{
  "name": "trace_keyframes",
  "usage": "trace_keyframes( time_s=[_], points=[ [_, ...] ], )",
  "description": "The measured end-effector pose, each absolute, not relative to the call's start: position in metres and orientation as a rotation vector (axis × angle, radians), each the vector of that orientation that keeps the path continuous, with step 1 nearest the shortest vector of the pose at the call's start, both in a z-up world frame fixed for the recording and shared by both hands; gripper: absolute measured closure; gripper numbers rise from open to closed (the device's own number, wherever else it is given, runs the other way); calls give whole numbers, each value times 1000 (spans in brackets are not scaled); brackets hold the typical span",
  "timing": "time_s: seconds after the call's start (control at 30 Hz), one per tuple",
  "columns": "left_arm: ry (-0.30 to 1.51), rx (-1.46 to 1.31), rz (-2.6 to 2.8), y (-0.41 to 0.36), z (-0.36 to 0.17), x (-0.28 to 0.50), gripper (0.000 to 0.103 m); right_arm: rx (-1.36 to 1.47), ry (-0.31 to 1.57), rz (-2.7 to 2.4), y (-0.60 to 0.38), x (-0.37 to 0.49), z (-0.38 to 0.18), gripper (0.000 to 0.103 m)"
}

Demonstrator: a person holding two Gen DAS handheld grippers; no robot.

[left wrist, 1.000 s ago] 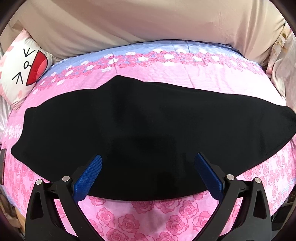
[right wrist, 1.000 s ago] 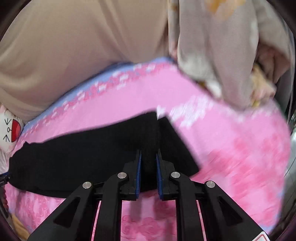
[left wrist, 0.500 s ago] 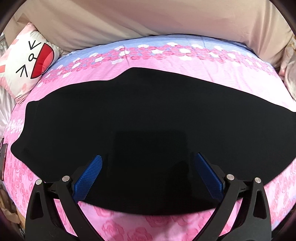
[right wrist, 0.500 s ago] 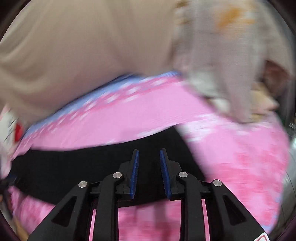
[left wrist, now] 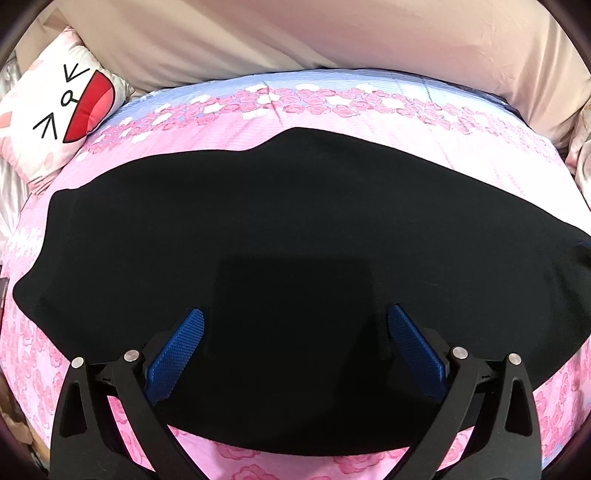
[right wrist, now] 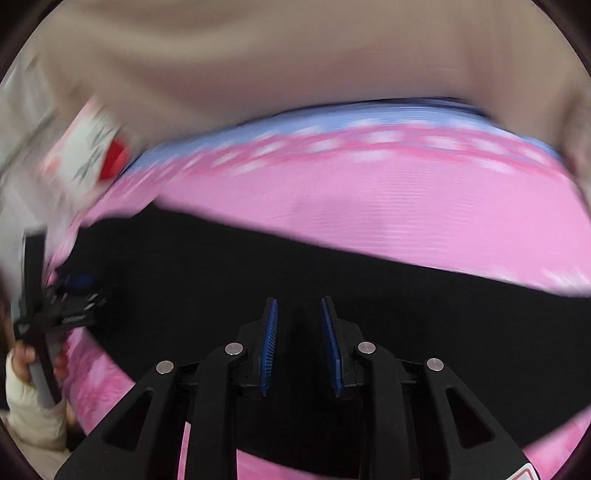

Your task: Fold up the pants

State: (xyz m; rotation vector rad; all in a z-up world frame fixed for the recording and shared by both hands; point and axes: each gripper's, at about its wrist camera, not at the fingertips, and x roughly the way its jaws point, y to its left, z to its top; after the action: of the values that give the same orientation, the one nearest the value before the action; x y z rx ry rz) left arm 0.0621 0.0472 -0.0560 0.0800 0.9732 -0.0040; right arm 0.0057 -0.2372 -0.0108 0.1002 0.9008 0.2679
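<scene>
While spread flat: the black pants (left wrist: 288, 236) are laid lengthwise across the pink rose-print bedspread (left wrist: 369, 122).
Left gripper (left wrist: 295, 325): held wide apart above the near edge of the pants, with nothing between the blue pads (left wrist: 177, 354).
Right gripper (right wrist: 298, 317): parted by a narrow gap over the pants; nothing is seen clamped, though the view is blurred.
Cartoon-face pillow (left wrist: 55, 110): seen at the far left corner, apart from the pants.
Beige bedding (left wrist: 314, 33): piled beyond the bedspread.
</scene>
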Motion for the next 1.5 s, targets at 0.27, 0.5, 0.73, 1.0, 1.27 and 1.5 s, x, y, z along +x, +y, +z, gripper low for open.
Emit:
trace_keyframes(
  time_s=[0.27,0.5,0.73,1.0,1.27,1.5],
  points=[
    [945,88,-7,62,-51,62,5,25,945,263,-157,84,-36,83],
    [953,52,-26,69,-55,69,5,-65,956,323,-109,91,-45,80],
    [930,15,9,93,-46,57,5,30,917,429,-78,93,-16,75],
    [943,-8,157,144,-48,46,5,-74,951,397,-19,145,-30,71],
    [955,-22,210,166,-56,46,5,-218,908,467,48,168,-42,71],
    [918,30,154,148,-40,34,5,-60,891,515,13,155,-11,67]
  ],
)
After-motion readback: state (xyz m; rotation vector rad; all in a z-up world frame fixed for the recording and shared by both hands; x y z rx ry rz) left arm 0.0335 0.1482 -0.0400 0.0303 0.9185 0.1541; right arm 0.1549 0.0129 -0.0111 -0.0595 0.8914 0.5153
